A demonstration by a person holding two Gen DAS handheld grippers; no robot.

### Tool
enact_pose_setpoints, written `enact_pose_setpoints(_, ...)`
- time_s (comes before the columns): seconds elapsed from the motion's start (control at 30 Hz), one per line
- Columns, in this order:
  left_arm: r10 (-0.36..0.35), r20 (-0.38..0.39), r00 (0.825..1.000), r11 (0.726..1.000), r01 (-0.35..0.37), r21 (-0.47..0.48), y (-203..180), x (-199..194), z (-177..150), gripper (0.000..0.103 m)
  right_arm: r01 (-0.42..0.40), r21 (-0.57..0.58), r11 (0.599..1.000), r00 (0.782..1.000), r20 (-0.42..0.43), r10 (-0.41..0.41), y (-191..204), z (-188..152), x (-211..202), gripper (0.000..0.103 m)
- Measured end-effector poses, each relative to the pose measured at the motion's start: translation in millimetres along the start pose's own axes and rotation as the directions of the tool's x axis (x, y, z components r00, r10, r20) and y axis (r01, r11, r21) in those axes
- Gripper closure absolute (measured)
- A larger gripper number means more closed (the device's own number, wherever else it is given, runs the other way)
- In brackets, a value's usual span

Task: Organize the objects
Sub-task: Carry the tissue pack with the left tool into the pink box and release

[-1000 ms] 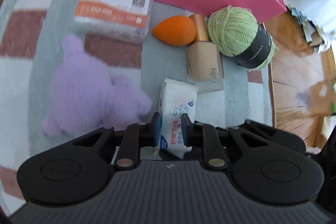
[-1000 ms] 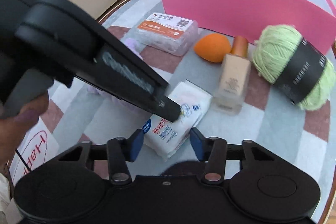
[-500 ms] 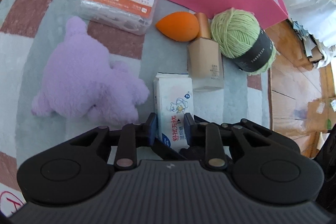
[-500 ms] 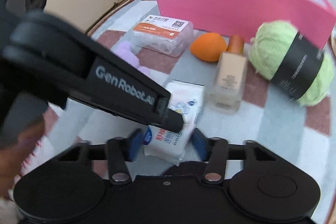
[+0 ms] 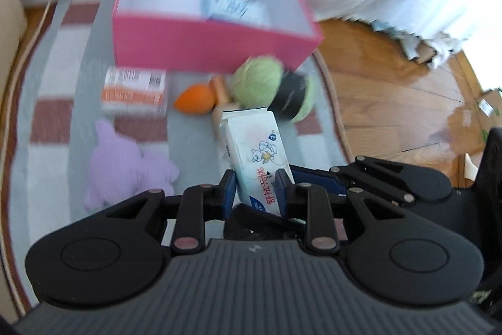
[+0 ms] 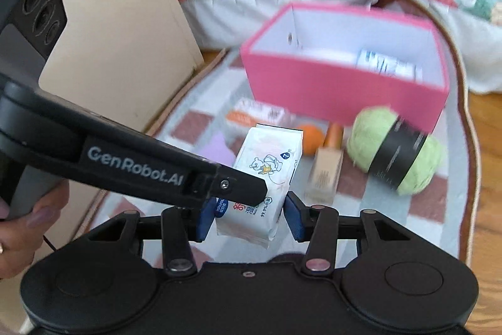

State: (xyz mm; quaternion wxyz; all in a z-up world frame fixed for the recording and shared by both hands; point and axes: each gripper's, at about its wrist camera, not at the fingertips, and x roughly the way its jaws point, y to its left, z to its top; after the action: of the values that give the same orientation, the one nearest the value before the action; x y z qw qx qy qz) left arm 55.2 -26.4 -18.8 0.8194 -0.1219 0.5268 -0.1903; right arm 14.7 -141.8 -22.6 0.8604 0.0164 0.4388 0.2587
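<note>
The left gripper [image 5: 255, 192] squeezes the wet wipes pack [image 5: 255, 153]. The right gripper [image 6: 249, 222] sits around it loosely. The pink box [image 5: 200, 46] waits straight ahead.

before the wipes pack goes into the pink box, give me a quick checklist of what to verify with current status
1. Left gripper clamped on the wipes pack: ok, pads press both sides.
2. Pack off the rug: ok, it hangs above the other items.
3. Right gripper clear of the pack: cannot tell; its pads flank the lower end, a small gap shows on one side, the other is hidden.
4. Pink box open: ok, no lid on it.
5. Room inside: ok, one packet lies at one side and white floor shows beside it.
6. Path over the yarn ball and foundation bottle: cannot tell, frames are blurred.
</note>
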Motion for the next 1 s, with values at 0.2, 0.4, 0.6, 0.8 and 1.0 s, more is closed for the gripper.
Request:
enact_pose_setpoints(0.2,-0.017,0.117,0.993,0.992,0.002,0.128,-31,-48,43,0.078,0.016,-0.092,0.996,0.992,0.126,-0.004,-2,43,-43,0.051)
enact_pose_setpoints(0.4,-0.018,0.15,0.988,0.99,-0.003,0.143,-42,-46,104,0.078,0.08,-0.118,0.99,0.976,0.211,-0.053,-19,91,-45,0.051)
enact_pose_setpoints(0.6,-0.029,0.13,0.991,0.993,0.014,0.116,-34,-2,170,0.078,0.112,-0.053,0.992,0.97,0.221,-0.097,-64,138,-16,0.051)
enact_pose_setpoints(0.8,-0.047,0.038,0.998,0.999,0.046,0.027,-10,72,210,0.078,0.109,0.044,0.993,0.986,0.119,-0.114,-114,171,34,0.051)
enact_pose_setpoints(1.0,-0.062,-0.048,0.997,0.997,0.059,-0.054,11,138,215,0.078,0.17,0.079,0.982,0.985,-0.04,-0.168,-137,168,87,0.051)
